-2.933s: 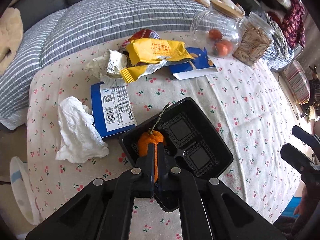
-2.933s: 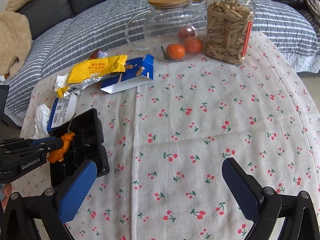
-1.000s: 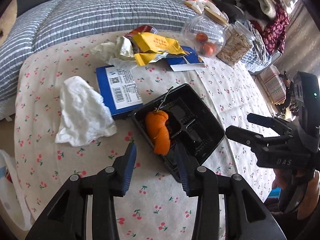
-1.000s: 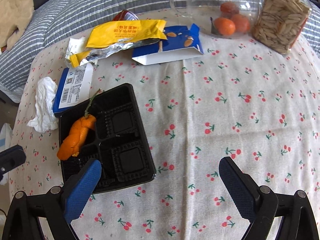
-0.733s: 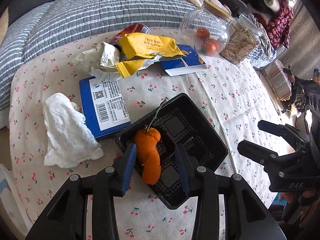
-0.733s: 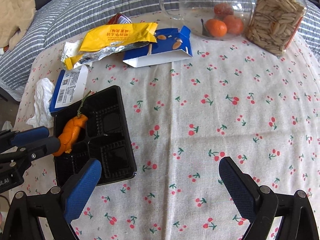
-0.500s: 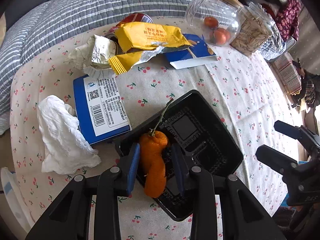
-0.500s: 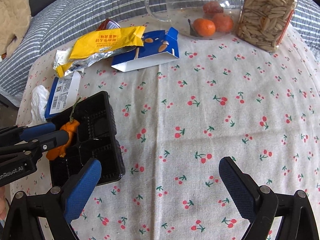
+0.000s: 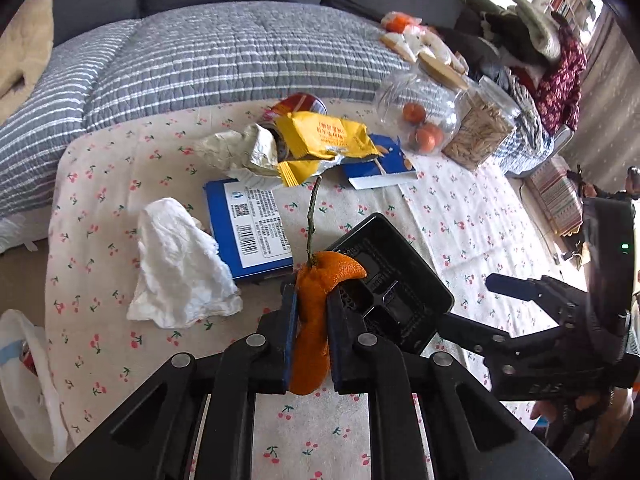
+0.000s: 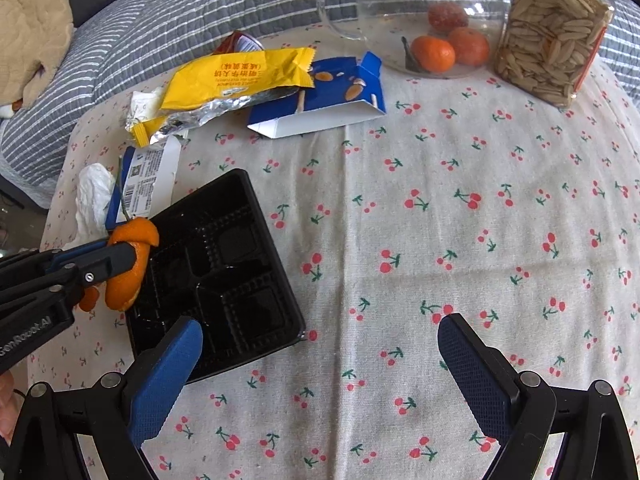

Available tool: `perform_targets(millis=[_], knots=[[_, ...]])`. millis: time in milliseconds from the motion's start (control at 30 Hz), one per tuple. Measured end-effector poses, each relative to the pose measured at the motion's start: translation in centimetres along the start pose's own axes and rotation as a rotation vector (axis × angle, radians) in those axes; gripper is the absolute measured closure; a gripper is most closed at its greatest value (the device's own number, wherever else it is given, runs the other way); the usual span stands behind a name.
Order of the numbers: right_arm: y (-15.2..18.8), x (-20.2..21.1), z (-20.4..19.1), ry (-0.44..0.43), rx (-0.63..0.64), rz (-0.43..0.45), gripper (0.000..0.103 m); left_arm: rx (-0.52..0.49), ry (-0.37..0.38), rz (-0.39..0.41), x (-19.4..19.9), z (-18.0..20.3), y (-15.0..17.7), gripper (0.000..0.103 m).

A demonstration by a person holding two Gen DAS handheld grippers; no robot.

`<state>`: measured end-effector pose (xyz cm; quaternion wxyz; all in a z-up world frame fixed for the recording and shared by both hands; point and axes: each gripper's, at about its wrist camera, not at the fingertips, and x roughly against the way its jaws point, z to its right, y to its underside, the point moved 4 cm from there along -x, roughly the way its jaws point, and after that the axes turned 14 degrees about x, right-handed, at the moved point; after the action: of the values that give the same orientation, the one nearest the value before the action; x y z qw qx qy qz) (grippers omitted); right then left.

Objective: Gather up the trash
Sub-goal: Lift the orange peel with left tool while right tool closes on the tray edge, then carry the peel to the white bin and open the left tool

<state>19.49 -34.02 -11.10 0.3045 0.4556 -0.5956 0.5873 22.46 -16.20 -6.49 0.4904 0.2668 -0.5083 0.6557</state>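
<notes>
- Where the cherry-print tablecloth (image 10: 420, 208) covers the table, it carries every item listed below; a grey striped quilt (image 9: 224, 56) lies beyond its far edge.
- The black compartment tray (image 10: 224, 264) sits at the near left of the cloth in my right wrist view, upright, its compartments holding nothing I can see.
- A glass jug (image 10: 420, 8) with oranges inside stands at the far side, just beside a jar of seeds (image 10: 554, 36) on its right.
- A blue flat packet with a barcode label (image 9: 252, 228) lies left of the tray, its near corner touching or tucked under the tray edge; I cannot tell which.
- A crumpled white tissue (image 9: 180, 272) lies left of that packet, touching it.
- A yellow snack wrapper (image 10: 236, 76) rests at the far left, overlapping an opened blue carton (image 10: 324, 100) on its right.
- My left gripper (image 9: 310, 324) is clamped on the orange peel (image 9: 316, 312), which stands upright between the fingers, stem pointing up, raised at the tray's left edge.
- My right gripper (image 10: 320, 356) has its jaws spread wide with nothing between them, over the near cloth; its left finger (image 10: 168, 364) overlaps the tray's near edge in view.
</notes>
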Motion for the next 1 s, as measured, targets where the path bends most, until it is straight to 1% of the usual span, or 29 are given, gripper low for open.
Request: perform_targets(millis=[100,200,267,333,400,467,533,567,633,700,833,1000], knots=[[-0.1,-0.8,-1.3,-0.013,0.030,-0.012,0.004,0.017,0.010,0.028,2.0,-1.8,0.9,0.089],[-0.3,-1.8,-2.5,-0.016,0.064,-0.032,0.004,0.025,-0.020,0.043,2.8,-4.2,2.0,0.089],[-0.4,-2.6,-3.0,0.001,0.087,-0.046,0.004,0.046,-0.035,0.050,3.2,-5.9,2.7,0.089],[-0.5,-3.4,-3.4,0.021,0.102,-0.060,0.004,0.079,-0.040,0.039,3.4,-7.5,3.2,0.089],[-0.7,-4.1,-3.8,0.028,0.109,-0.068,0.005,0.085,-0.047,0.045,3.7,-8.5,3.4,0.089],[-0.8,-4.8,-4.3,0.035,0.122,-0.084,0.009,0.081,-0.062,0.052,4.2,-9.3,3.7,0.089],[-0.8,-5.5,-4.9,0.053,0.150,-0.102,0.017,0.093,-0.066,0.045,4.4,-10.3,4.2,0.089],[-0.9,-5.8,-5.2,0.068,0.170,-0.108,0.019,0.102,-0.067,0.041,4.5,-10.8,4.3,0.089],[-1.0,-6.2,-5.9,0.093,0.211,-0.111,0.029,0.119,-0.071,0.039,4.7,-11.6,4.6,0.089],[-1.0,-6.5,-6.5,0.108,0.248,-0.105,0.036,0.131,-0.072,0.044,5.1,-12.4,4.7,0.089],[-1.4,-6.6,-7.2,0.110,0.262,-0.081,0.037,0.149,-0.084,0.064,6.1,-13.6,5.0,0.089],[-1.9,-5.5,-8.2,0.121,0.276,-0.031,0.040,0.170,-0.115,0.092,7.5,-15.6,5.4,0.089]])
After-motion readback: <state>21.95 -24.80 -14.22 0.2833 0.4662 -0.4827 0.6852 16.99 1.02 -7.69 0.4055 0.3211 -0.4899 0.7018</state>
